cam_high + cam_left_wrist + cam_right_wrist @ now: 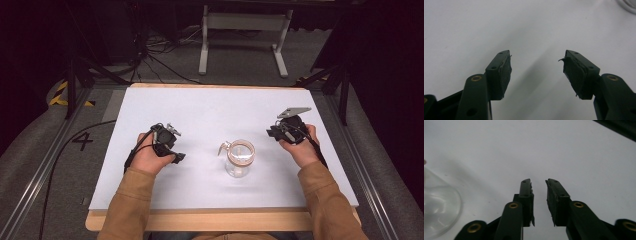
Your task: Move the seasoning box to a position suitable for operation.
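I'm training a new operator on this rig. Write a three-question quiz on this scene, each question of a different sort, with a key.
1. True or false: the glass jar stands on the white table between the two grippers.
2. Which gripper's jaws are spread wider: A, the left gripper, or B, the right gripper?
3. Fill in: neither gripper holds ____.

Key: 1 true; 2 A; 3 anything.

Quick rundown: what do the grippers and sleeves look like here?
Left gripper and right gripper are black, hand-held units. Jaws are dark green-black bars with brass rivets and worn black pads. A black cable trails from the left one; a grey three-cornered plate tops the right. Sleeves are tan-orange.
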Motion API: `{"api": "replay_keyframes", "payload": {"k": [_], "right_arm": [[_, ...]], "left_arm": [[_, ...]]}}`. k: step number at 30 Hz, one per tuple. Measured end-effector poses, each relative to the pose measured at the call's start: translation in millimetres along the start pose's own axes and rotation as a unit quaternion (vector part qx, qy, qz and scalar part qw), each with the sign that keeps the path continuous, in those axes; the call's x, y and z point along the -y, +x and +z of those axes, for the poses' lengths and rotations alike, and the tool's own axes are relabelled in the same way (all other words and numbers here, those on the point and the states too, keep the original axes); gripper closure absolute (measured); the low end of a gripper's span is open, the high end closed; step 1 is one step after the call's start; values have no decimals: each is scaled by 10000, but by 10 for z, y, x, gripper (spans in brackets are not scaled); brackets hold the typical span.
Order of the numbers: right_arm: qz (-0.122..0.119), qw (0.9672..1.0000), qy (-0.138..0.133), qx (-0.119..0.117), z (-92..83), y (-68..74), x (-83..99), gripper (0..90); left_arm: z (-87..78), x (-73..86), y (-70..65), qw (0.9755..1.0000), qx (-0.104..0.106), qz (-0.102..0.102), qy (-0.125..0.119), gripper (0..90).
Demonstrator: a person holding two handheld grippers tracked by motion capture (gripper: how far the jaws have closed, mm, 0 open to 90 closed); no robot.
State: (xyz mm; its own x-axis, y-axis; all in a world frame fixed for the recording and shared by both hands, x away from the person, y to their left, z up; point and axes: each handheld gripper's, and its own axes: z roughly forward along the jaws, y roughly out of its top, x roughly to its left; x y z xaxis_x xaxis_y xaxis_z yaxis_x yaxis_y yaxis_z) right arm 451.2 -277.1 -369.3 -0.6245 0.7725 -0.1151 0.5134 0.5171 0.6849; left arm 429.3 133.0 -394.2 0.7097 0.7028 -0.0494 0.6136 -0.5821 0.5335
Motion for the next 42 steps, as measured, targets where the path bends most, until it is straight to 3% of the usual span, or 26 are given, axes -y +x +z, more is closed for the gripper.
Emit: {"api": "replay_keyframes", "payload": {"k": [2,3,7,9,11,14,16,17,20,22,24,25,32,42], "right_arm": [[-2,9973,188,-717,1,5,48,807],[11,9966,227,-797,-3,5,65,821],[1,9960,272,-853,-26,-32,148,867],[-27,9956,231,-907,-44,-33,172,879],[-54,9951,192,-963,-60,-35,196,885],[-49,9945,153,-1033,-77,-39,221,891],[-15,9937,118,-1115,-94,-49,247,899],[5,9933,102,-1148,-99,-48,253,899],[-18,9921,53,-1255,-100,-36,276,900],[-24,9916,42,-1291,-97,-27,282,900],[-94,9910,12,-1333,-95,-1,292,900],[-112,9909,-1,-1341,-96,8,293,900],[-146,9888,-118,-1481,-122,19,290,900],[-184,9869,-131,-1597,-105,63,287,900]], "left_arm": [[-55,-21,-6,9998,142,-95,-133,446],[-85,-34,-17,9996,227,-78,-140,452],[-168,-109,-142,9982,560,49,-220,543],[-190,-148,-206,9960,810,108,-363,564],[-209,-209,-292,9930,980,315,-571,575],[-195,-249,-358,9912,1080,404,-649,581],[-174,-276,-406,9915,999,479,-685,583],[-131,-287,-462,9900,975,524,-872,584],[-46,-320,-535,9814,1371,510,-1243,659],[-29,-333,-552,9812,1398,465,-1244,675],[30,-350,-581,9843,1166,460,-1245,671],[102,-354,-611,9871,993,418,-1188,667],[349,-359,-729,9911,693,432,-1051,778],[438,-371,-776,9900,770,403,-1110,870]]}}
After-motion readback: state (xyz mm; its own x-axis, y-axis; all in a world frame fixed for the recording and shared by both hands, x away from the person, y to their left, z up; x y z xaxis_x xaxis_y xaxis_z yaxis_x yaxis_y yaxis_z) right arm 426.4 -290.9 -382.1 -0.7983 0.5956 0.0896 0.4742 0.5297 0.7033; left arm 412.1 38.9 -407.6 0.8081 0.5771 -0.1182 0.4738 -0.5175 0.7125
